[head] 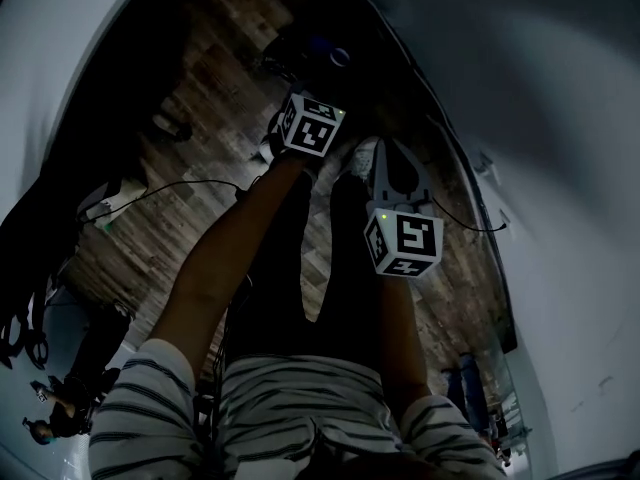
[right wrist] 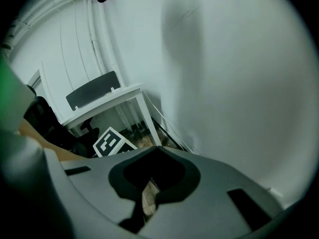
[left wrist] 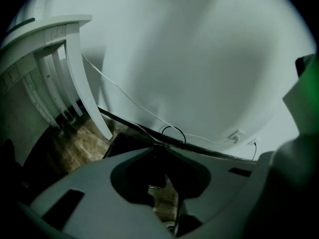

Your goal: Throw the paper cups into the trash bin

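No paper cup shows in any view. In the head view both arms reach down over a dim wooden floor. The left gripper's marker cube sits upper middle, and its jaws are lost in shadow beyond it. The right gripper hangs just to its right, under its own cube. In the left gripper view my left gripper shows a narrow slit between its jaws with nothing in it. A black, box-like rim lies on the floor past it; I cannot tell what it is. My right gripper has its tips together and holds nothing.
A white wall rises close ahead, with a cable and a socket near its base. White furniture legs stand at the left. A white table with a dark chair back is behind the left cube.
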